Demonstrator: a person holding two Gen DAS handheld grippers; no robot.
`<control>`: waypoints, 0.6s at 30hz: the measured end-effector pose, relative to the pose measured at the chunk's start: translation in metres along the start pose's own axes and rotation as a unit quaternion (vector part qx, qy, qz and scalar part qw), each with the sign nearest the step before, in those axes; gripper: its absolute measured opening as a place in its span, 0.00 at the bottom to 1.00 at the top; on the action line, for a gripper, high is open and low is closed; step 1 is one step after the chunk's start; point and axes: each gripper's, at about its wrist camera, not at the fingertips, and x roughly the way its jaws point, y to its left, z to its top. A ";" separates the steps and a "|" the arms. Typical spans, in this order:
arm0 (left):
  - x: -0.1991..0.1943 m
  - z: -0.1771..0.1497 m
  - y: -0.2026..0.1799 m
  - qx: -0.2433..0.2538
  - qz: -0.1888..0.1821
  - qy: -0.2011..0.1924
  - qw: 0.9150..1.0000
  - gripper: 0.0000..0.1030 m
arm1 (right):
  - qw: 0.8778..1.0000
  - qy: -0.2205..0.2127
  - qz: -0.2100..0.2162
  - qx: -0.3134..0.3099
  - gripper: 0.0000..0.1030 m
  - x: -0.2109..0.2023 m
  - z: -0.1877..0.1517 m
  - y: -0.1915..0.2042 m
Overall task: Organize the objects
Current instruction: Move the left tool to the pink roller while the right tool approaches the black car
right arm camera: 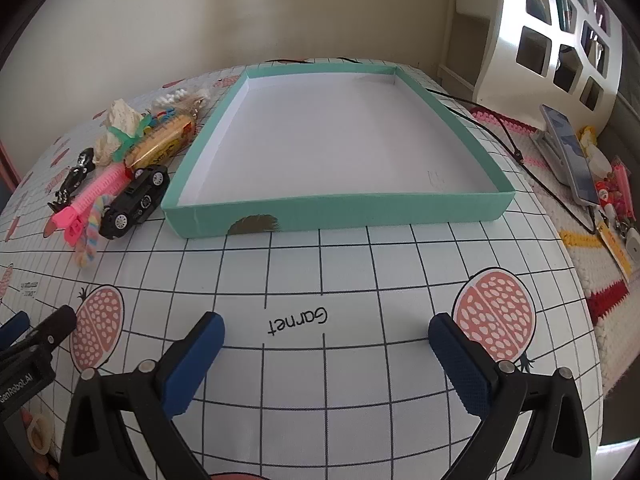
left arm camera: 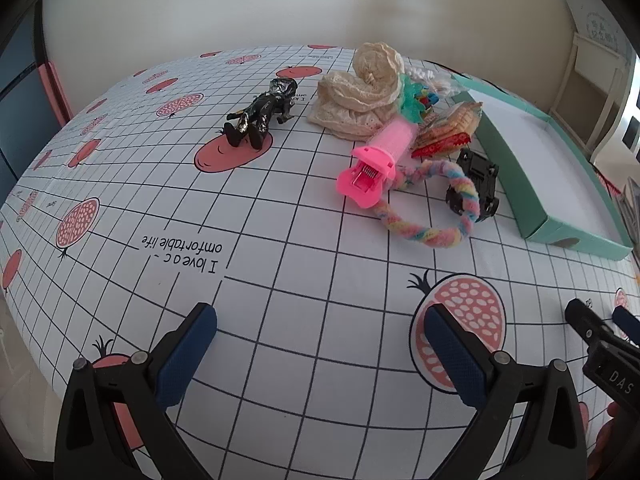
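Left gripper (left arm camera: 316, 320) jaws wide; right gripper (right arm camera: 326, 330) likewise.

a plain cream wall (right arm camera: 200, 20) runs behind the table, lit softly and evenly. the table wears a white cloth (right arm camera: 320, 280) with a black grid, pink pomegranate prints and printed words. at the far right a white shelf unit (right arm camera: 560, 40) with angular openings stands against the wall. beside the table lies a knitted cover (right arm camera: 600, 300) in pink, yellow, red and white. at far left a dark blue surface (left arm camera: 16, 92) shows.
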 end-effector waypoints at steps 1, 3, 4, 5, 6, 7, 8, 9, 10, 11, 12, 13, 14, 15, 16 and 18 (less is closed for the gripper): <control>-0.003 0.002 0.001 -0.003 0.000 -0.005 1.000 1.00 | 1.000 -0.001 0.005 0.004 1.00 -0.001 0.001 -0.001; -0.011 0.006 0.002 -0.006 -0.005 -0.015 1.000 1.00 | 1.000 -0.011 0.015 0.017 0.99 -0.009 0.007 -0.003; -0.014 0.011 0.001 -0.005 -0.008 -0.016 1.000 1.00 | 1.000 -0.017 0.019 0.018 0.99 -0.015 0.012 -0.002; -0.017 0.017 0.000 -0.001 -0.009 -0.016 1.000 1.00 | 0.999 -0.026 0.024 0.016 0.99 -0.022 0.019 0.000; -0.021 0.023 -0.001 0.003 -0.009 -0.016 1.000 1.00 | 0.999 -0.037 0.027 0.015 0.99 -0.030 0.025 0.002; -0.024 0.030 -0.001 0.005 -0.009 -0.015 1.000 1.00 | 0.998 -0.047 0.033 0.015 0.99 -0.038 0.032 0.004; -0.028 0.040 0.001 0.001 -0.012 -0.014 1.000 1.00 | 0.998 -0.053 0.042 0.014 0.99 -0.045 0.040 0.006; -0.032 0.048 0.003 -0.003 -0.016 -0.013 1.000 1.00 | 0.997 -0.054 0.053 0.013 0.99 -0.051 0.049 0.009; -0.035 0.058 0.006 -0.008 -0.020 -0.008 1.000 1.00 | 0.997 -0.055 0.060 0.009 0.99 -0.057 0.057 0.013; -0.037 0.066 0.009 -0.012 -0.022 -0.007 1.000 1.00 | 0.996 -0.056 0.062 0.004 0.99 -0.061 0.066 0.018; -0.039 0.076 0.013 -0.018 -0.020 -0.004 1.000 1.00 | 0.996 -0.057 0.063 -0.002 0.99 -0.065 0.075 0.023; -0.041 0.086 0.016 -0.022 -0.014 -0.002 1.000 1.00 | 0.996 -0.056 0.067 -0.007 0.99 -0.068 0.085 0.027; -0.042 0.098 0.018 -0.023 -0.011 -0.001 1.000 1.00 | 0.996 -0.054 0.074 -0.011 0.99 -0.071 0.092 0.032; -0.042 0.107 0.021 -0.024 -0.011 0.002 1.000 1.00 | 0.995 -0.050 0.080 -0.011 0.99 -0.072 0.103 0.038; -0.042 0.116 0.023 -0.025 -0.011 0.007 1.000 1.00 | 0.995 -0.044 0.084 -0.010 0.99 -0.071 0.112 0.045; -0.039 0.138 0.026 -0.029 -0.017 0.017 0.999 1.00 | 0.995 -0.033 0.097 -0.014 0.99 -0.066 0.136 0.060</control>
